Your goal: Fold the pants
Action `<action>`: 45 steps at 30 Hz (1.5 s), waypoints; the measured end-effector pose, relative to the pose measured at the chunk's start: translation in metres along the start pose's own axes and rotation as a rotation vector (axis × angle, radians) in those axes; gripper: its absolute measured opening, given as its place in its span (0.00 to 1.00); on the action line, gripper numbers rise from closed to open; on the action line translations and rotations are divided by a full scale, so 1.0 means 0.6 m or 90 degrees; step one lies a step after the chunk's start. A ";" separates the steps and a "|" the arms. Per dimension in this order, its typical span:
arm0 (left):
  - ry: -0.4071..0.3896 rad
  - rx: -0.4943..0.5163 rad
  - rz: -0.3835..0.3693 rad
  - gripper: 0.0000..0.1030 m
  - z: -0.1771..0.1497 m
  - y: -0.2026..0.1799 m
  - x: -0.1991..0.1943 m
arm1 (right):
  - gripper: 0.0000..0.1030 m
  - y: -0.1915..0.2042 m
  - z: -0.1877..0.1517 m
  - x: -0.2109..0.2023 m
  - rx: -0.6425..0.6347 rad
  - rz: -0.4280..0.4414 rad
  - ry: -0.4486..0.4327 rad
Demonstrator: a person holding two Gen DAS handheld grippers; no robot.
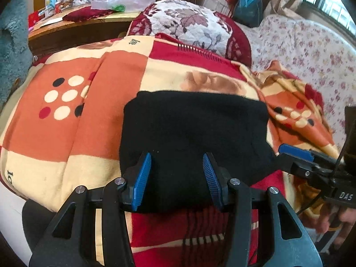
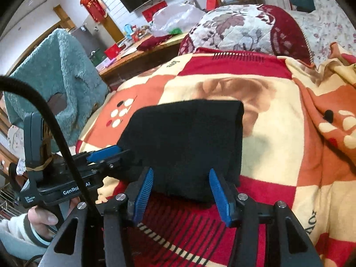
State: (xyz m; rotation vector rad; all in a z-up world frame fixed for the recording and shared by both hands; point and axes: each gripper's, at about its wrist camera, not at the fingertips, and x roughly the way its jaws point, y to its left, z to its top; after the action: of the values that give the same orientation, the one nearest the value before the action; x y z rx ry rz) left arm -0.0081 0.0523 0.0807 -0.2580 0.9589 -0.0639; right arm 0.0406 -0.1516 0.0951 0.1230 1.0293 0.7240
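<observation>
**Black pants down to a compact packet, both claws parted over the near edge**

Left wrist view first: the pants lie as a dark, squarish bundle on the patterned blanket that covers the bed, well short of the floral cushion at the back. The left claw straddles the bundle's near edge, blue pads parted about halfway, cloth showing between them but neither pad pressing on it, so nothing is gripped. Off to the right, the right claw reaches in at the bundle's right corner; from here I cannot tell whether it touches.

Over to the right wrist view: same bundle of pants, its right side a neat folded edge. The right claw sits at the near hem, pads apart at roughly mid-width, holding nothing. The left claw points in at the bundle's left corner, with the person's hand on its handle below.

Handling call: this looks like thick, soft knit; light, limp, not slippery, nothing to break. Several layers will sag and slide apart if lifted by one. Best to pinch the near corners through all layers together.
</observation>
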 end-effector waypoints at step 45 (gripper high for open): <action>0.039 -0.106 -0.002 0.47 0.013 0.090 0.011 | 0.73 -0.059 0.019 0.036 0.085 -0.011 0.014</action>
State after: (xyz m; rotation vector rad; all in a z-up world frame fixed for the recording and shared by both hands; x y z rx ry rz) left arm -0.0010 0.1048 0.0663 -0.4139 1.0265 0.0051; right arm 0.0740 -0.1627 0.0705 0.2211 1.0991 0.6415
